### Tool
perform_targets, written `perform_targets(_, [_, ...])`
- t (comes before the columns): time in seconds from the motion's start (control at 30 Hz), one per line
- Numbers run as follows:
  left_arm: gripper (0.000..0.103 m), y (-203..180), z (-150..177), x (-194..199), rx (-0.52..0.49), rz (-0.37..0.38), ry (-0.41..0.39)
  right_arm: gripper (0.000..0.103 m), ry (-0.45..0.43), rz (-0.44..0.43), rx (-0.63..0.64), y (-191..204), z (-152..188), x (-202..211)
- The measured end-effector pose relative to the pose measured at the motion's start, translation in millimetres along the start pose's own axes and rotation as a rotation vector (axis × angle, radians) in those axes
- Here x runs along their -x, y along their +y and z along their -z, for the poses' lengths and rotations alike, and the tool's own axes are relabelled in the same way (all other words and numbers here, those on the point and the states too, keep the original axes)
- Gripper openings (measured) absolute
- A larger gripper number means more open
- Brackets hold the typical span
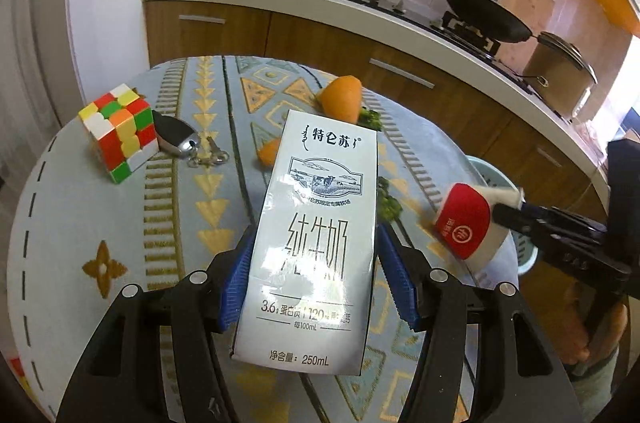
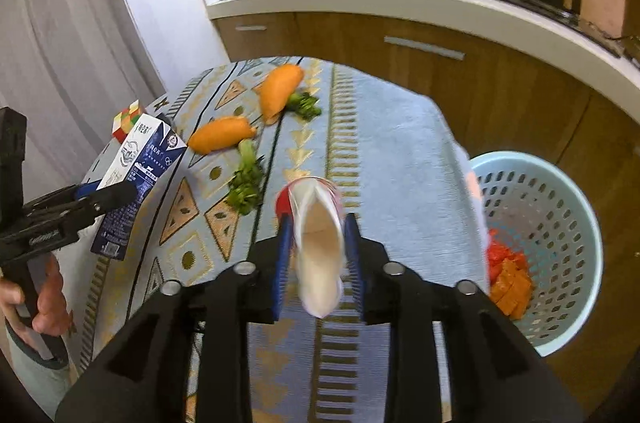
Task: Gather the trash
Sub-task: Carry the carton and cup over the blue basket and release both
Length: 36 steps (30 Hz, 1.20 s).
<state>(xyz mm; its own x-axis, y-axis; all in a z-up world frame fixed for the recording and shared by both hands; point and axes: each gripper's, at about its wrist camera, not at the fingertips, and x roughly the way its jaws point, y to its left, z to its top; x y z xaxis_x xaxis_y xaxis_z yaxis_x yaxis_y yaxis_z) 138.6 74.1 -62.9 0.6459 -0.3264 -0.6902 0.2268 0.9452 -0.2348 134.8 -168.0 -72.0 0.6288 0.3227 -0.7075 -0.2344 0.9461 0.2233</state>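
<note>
Left: the milk carton (image 1: pixel 316 243) is clamped upright between the pads of the left gripper (image 1: pixel 316 263), above the patterned table (image 1: pixel 100 223), its long axis running along the fingers. Centre: a crushed paper cup (image 2: pixel 320 255) stands between the parted jaws of the right gripper (image 2: pixel 318 263); whether the pads touch it cannot be told, as the cup is blurred. Right: the blue basket (image 2: pixel 560 223) lies beyond the table edge, to the right of both grippers; the right gripper is judged nearer.

bright daylight from the right; fisheye-bent edges, dark corners, slight motion blur.
</note>
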Motion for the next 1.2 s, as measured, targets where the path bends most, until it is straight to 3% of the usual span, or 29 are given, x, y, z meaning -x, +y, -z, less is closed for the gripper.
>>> perform_targets(0.03, [0.057,-1,2,1,-0.002,0.001,0.000,0.050,0.013,-0.011,-0.011,-1,1,-7])
perform_targets(0.23, [0.057,-4,23,-9,0.024,0.018,0.024,0.050,0.025,-0.023,-0.013,0,13,-21])
perform_targets(0.43, [0.057,-12,33,-18,0.025,0.028,0.046,0.050,-0.029,-0.038,-0.028,-11,20,-6])
perform_targets(0.5, [0.057,-16,32,-19,0.022,0.030,0.045,0.039,-0.044,-0.036,-0.029,-13,19,-3])
perform_targets(0.53, [0.057,-20,31,-20,0.019,0.035,0.044,0.021,-0.042,-0.035,-0.025,-14,19,-3])
perform_targets(0.63, [0.056,-32,27,-18,0.001,0.041,0.037,0.020,-0.070,-0.025,-0.040,-20,18,5])
perform_targets(0.8, [0.056,-65,3,-11,-0.053,0.073,0.001,0.020,-0.180,0.026,-0.082,-46,10,47])
perform_targets(0.93, [0.056,-98,-18,-11,-0.094,0.122,-0.026,0.020,-0.268,0.115,-0.123,-80,3,86])
perform_targets(1.07, [0.056,-137,-38,-21,-0.143,0.171,-0.044,0.020,-0.299,0.184,-0.169,-113,-1,109])
perform_targets(1.2, [0.056,-176,-51,-45,-0.172,0.219,-0.015,0.021,-0.276,0.252,-0.227,-145,2,114])
